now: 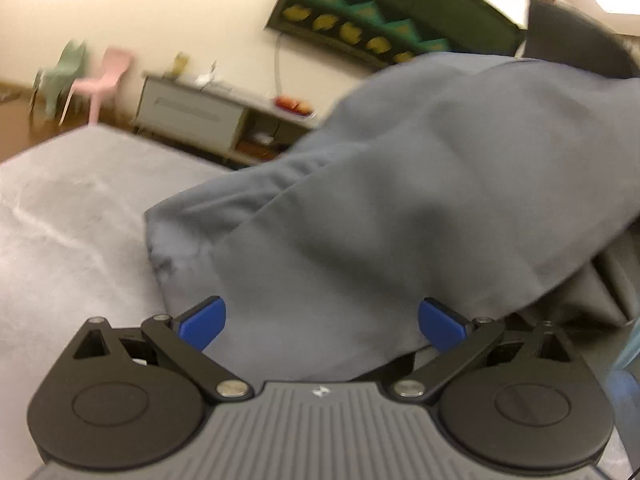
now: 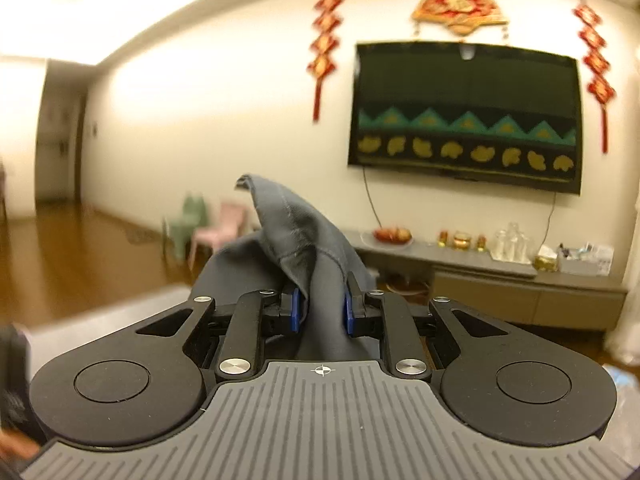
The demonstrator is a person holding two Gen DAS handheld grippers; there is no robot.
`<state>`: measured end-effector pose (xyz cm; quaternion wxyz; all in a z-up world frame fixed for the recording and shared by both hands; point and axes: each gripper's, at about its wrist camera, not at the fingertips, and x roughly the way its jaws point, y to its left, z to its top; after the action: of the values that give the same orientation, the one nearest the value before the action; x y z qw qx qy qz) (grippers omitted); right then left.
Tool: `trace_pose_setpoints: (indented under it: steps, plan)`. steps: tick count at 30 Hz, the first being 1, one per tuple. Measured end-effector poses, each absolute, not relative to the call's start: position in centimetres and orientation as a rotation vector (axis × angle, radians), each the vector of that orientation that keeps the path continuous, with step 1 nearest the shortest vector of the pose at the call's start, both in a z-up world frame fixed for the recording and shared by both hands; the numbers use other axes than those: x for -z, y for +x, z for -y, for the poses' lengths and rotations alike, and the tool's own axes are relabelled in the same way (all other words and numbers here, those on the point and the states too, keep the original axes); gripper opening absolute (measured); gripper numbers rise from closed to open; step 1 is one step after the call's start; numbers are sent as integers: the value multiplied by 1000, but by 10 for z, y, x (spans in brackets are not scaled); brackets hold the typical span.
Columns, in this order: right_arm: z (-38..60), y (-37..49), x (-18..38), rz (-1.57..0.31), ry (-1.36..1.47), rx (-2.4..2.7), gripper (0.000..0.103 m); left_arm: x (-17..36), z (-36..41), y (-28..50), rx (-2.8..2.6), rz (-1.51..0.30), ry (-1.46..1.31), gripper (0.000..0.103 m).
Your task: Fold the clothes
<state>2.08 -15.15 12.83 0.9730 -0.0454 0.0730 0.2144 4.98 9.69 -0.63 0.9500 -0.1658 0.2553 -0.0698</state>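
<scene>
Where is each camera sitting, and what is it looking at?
Left wrist: sits on the left gripper, looking down along its wide-open blue fingers at the grey garment on the grey surface.
Right wrist: sits on the right gripper, looking about level across the room at the TV; its fingers pinch the garment's raised fold.
Both share: the garment, the TV, the cabinet and the pink chair.

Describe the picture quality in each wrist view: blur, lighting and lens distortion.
Left wrist view: heavily motion-blurred and tilted; the grey garment and pink chair are smeared, while the left claw stays fairly crisp. Right wrist view: sharper and level under warm yellowish light; the fisheye bows the ceiling line, the television is slightly soft, and the right claw pinching the garment is clear.
</scene>
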Motion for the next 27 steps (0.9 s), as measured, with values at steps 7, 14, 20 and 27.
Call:
trace_pose_setpoints:
  steps: [7,14,20,27]
  plan:
    - [226,54,-10,-483,87,-276,49,13,-56,44,192,-539,-283,103]
    - [277,55,4,-479,290,-319,50,4,-11,55,140,-495,-166,103]
    - [289,32,-11,-404,364,-321,6,-29,25,98,209,-490,-59,5]
    - [367,-26,-66,-61,541,-106,0,-81,-9,140,-26,-462,-140,0]
